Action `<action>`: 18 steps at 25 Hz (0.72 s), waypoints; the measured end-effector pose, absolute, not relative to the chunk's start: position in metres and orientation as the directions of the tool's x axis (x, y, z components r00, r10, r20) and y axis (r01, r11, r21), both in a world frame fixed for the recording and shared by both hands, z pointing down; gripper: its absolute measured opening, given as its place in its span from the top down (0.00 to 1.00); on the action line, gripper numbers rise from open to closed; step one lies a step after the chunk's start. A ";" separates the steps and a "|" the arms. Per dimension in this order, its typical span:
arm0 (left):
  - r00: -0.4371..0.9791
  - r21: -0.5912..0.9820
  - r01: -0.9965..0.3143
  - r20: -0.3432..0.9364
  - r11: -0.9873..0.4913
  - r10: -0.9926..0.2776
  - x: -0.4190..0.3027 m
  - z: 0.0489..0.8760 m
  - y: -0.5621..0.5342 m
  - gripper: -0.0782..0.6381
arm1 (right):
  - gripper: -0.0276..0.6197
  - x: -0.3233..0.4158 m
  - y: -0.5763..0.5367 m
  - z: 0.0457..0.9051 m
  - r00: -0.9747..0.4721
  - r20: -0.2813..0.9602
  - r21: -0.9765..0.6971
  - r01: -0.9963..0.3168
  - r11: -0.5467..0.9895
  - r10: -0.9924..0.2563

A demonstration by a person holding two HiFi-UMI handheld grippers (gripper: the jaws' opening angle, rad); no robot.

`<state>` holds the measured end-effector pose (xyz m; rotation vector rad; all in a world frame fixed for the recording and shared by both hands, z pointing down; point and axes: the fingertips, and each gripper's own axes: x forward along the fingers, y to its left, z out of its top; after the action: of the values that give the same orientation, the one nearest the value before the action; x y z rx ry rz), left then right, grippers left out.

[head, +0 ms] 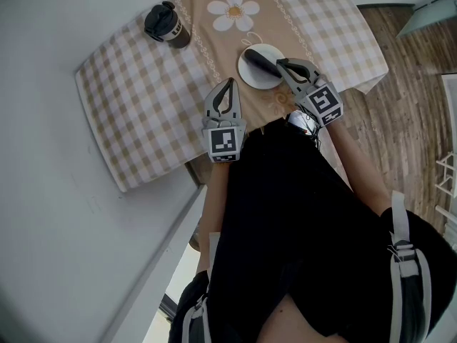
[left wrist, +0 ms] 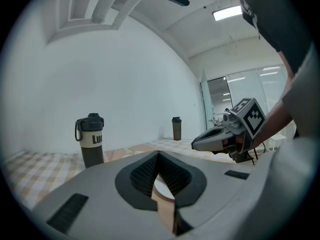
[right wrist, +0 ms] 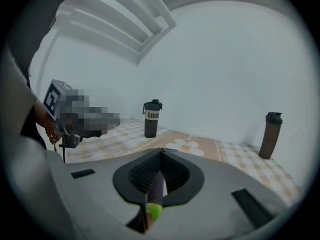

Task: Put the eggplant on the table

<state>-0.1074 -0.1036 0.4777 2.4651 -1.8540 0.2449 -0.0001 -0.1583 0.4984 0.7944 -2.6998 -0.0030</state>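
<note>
While both tools are held over the near edge of the surface, the left gripper (head: 229, 84) is seen with its fingers pressed together and nothing between them. Just beside it, the right gripper (right wrist: 161, 152) is closed as well, tip against tip, and nothing is gripped. Through the slot under its fingers the dark purple, elongated eggplant with a green stem end (right wrist: 154, 191) is seen below. The eggplant is lying on a small round white plate (head: 246, 75). This plate stands on the beige-and-white checked tablecloth of the surface (head: 136, 98), near the edge closest to the person. Further away a dark cylindrical bottle with a pale band and a carry loop (head: 165, 23) is placed, and a second slim dark bottle (right wrist: 270, 134) stands at the far side.

The eggplant is judged as not yet taken. If the right fingers were lowered while closed, the smooth rounded vegetable could be pushed and rolled off the plate. If it were pinched off-centre, it could slip out, or the light plate could be dragged toward the edge.
</note>
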 end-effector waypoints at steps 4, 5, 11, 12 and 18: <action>0.269 -0.055 -0.958 0.164 -0.281 -0.949 -0.107 0.482 -0.104 0.89 | 0.95 0.002 -0.159 0.500 -0.793 0.310 0.088 -0.526 0.846 -0.525; 0.268 -0.055 -0.958 0.166 -0.280 -0.949 -0.107 0.482 -0.104 0.89 | 0.95 0.002 -0.159 0.500 -0.793 0.310 0.088 -0.525 0.847 -0.524; 0.264 -0.053 -0.960 0.172 -0.277 -0.949 -0.104 0.483 -0.105 0.89 | 0.95 0.002 -0.161 0.501 -0.797 0.309 0.087 -0.519 0.850 -0.518; 0.264 -0.053 -0.959 0.174 -0.277 -0.949 -0.104 0.483 -0.105 0.89 | 0.95 0.002 -0.161 0.501 -0.798 0.308 0.089 -0.518 0.851 -0.518; 0.265 -0.053 -0.959 0.177 -0.278 -0.948 -0.102 0.483 -0.107 0.89 | 0.95 0.004 -0.163 0.499 -0.799 0.312 0.095 -0.513 0.853 -0.515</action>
<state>-0.1016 -0.1068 0.4828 2.4459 -1.8473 0.2674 0.0039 -0.1626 0.4995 0.7714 -2.7017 -0.0081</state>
